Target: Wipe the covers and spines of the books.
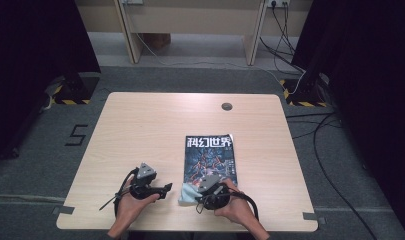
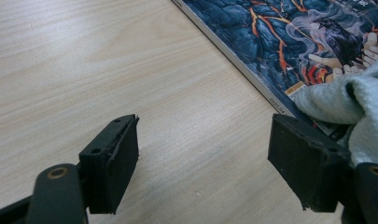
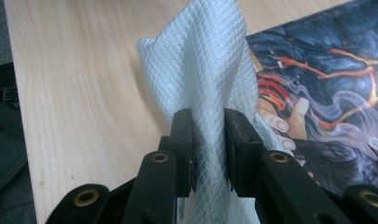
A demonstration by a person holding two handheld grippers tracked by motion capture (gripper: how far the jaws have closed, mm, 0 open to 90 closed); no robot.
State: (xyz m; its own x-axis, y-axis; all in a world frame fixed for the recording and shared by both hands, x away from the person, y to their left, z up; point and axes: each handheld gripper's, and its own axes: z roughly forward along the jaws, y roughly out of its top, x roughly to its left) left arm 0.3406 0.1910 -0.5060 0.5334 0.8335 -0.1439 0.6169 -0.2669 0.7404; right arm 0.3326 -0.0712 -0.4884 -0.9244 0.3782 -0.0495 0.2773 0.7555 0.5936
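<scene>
A magazine [image 1: 211, 159] with a dark blue, lava-streaked cover lies on the wooden table [image 1: 140, 125], right of centre. A pale blue cloth [image 1: 188, 194] rests on its near left corner. My right gripper [image 1: 202, 199] is shut on that cloth [image 3: 205, 84], which stands up bunched between the two black pads over the magazine cover [image 3: 326, 79]. My left gripper [image 1: 166, 190] lies to the left of the magazine, jaws wide open over bare wood [image 2: 200, 149], with nothing between them. The cloth [image 2: 354, 102] and the magazine edge [image 2: 252, 70] sit just beyond its right fingertip [image 2: 303, 158].
A small round grommet [image 1: 226, 106] is set in the table near its far edge. Cables [image 1: 320, 130] trail over the grey floor to the right, and a wooden desk frame [image 1: 190, 25] stands beyond the table.
</scene>
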